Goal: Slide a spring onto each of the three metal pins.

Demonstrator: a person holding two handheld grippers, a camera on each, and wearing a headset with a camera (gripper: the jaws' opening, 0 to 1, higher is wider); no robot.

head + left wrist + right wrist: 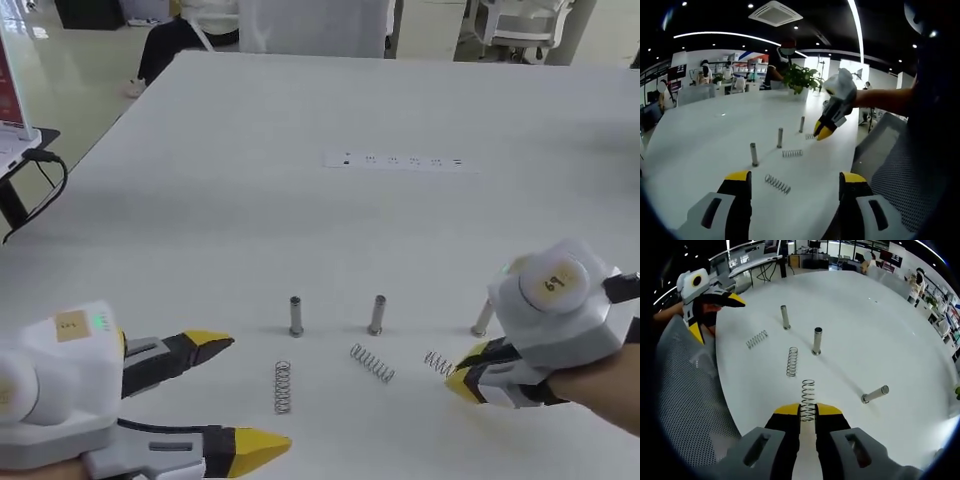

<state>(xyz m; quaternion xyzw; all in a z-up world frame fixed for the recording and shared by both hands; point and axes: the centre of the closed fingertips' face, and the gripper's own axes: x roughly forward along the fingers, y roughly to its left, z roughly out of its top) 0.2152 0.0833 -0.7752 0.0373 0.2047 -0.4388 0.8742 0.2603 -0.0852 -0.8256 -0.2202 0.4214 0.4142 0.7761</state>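
Right claw (808, 412) is closed on the near end of one spring (808, 390). This spring lies flat on the white bench (300, 220), with the right pin (875, 394) near it. Left claw (235, 392) stands wide apart and empty, with a second spring (282, 386) just beside its tips. A third spring (372, 362) lies between the two claws. Left pin (296, 316) and middle pin (377, 314) stand upright and bare, just behind the springs.

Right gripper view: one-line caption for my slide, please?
Right tongs closed on a spring end, three bare pins beyond on the white table.
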